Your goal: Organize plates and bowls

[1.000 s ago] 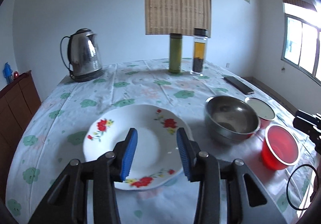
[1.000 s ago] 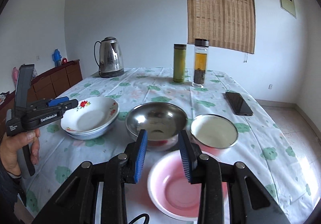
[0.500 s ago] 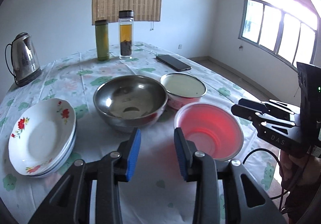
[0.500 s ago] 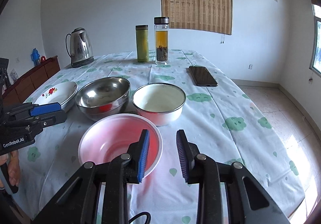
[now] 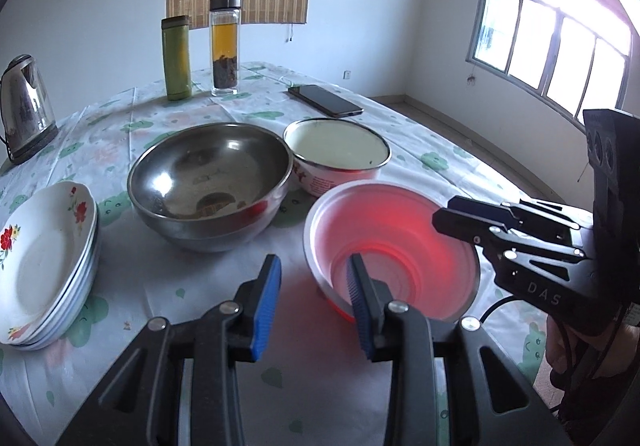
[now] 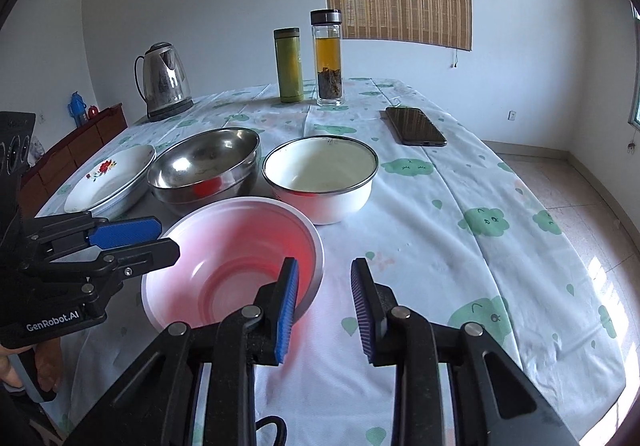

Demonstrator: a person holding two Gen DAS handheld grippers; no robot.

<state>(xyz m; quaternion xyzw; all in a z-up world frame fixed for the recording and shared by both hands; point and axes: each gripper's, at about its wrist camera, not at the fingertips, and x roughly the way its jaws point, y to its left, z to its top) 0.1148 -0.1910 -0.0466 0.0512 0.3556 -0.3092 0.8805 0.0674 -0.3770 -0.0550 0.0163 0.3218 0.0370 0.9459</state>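
A pink plastic bowl (image 5: 394,246) (image 6: 236,258) stands at the table's near edge. My left gripper (image 5: 314,302) is open, its jaws astride the bowl's left rim, and it also shows in the right wrist view (image 6: 160,236). My right gripper (image 6: 324,306) is open, its jaws astride the bowl's right rim, and it also shows in the left wrist view (image 5: 452,214). Behind the bowl stand a steel bowl (image 5: 210,182) (image 6: 206,170) and a white enamel bowl (image 5: 338,154) (image 6: 320,176). A stack of floral plates (image 5: 44,262) (image 6: 108,178) lies at the left.
A kettle (image 6: 164,82), a green flask (image 6: 288,64) and a glass tea bottle (image 6: 329,58) stand at the table's far side. A black phone (image 6: 416,126) lies at the far right. The table edge drops to the floor on the right.
My left gripper swung right from the plates to the pink bowl and closed in on its left rim. My right gripper shifted right, so its jaws now straddle the bowl's right rim.
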